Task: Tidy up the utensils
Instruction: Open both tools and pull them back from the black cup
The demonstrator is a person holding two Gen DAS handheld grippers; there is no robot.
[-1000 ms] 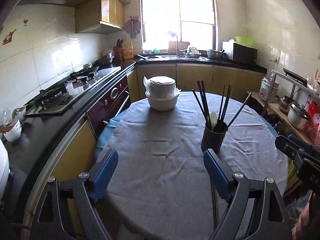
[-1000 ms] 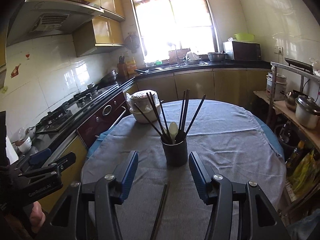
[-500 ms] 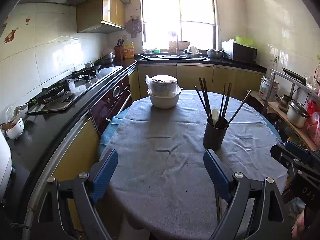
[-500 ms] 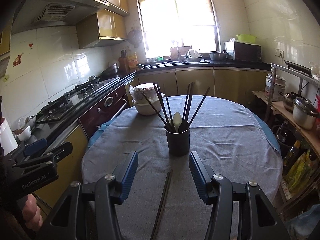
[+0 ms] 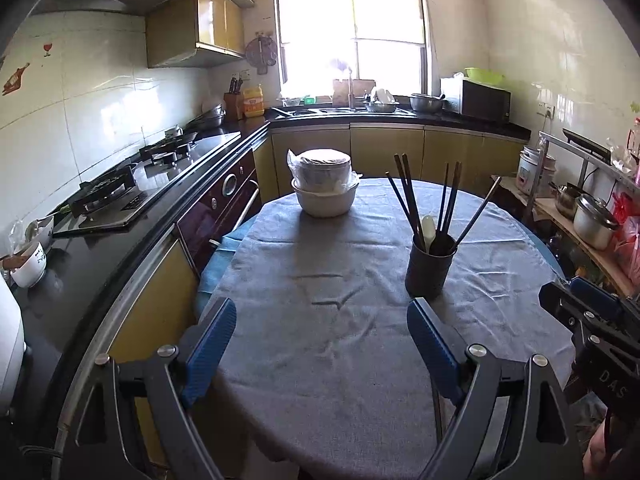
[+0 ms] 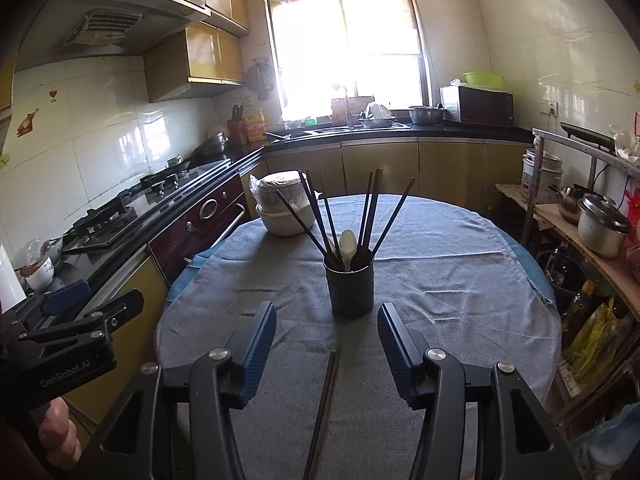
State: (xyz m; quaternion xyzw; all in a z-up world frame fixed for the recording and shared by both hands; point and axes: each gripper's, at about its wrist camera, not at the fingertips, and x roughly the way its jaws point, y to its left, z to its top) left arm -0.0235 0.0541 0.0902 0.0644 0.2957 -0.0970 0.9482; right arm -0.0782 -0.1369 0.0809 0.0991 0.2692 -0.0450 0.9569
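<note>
Chopsticks lie flat on the grey tablecloth at the near edge of the round table, a dark pair running lengthwise between the blue pads of the right gripper. Its jaws stand partly apart with nothing clamped; the pair lies below the gap, and the pads do not press on it. Just beyond the fingertips stands a dark cylindrical holder, upright, with several dark chopsticks fanning out of it and a pale spoon among them. This holder sits directly ahead of the right gripper, on the line past the loose pair.

In the left wrist view the same holder stands just beyond the right-hand finger of the left gripper, whose jaws are spread wide over bare cloth and grasp nothing. The right gripper's body shows at the right edge of that view.

Farther back on the table, well apart from the holder, white bowls are stacked, the upper ones wrapped in clear plastic. A black counter with a gas stove runs along the left side of the table. On the right, a shelf carries metal pots.
</note>
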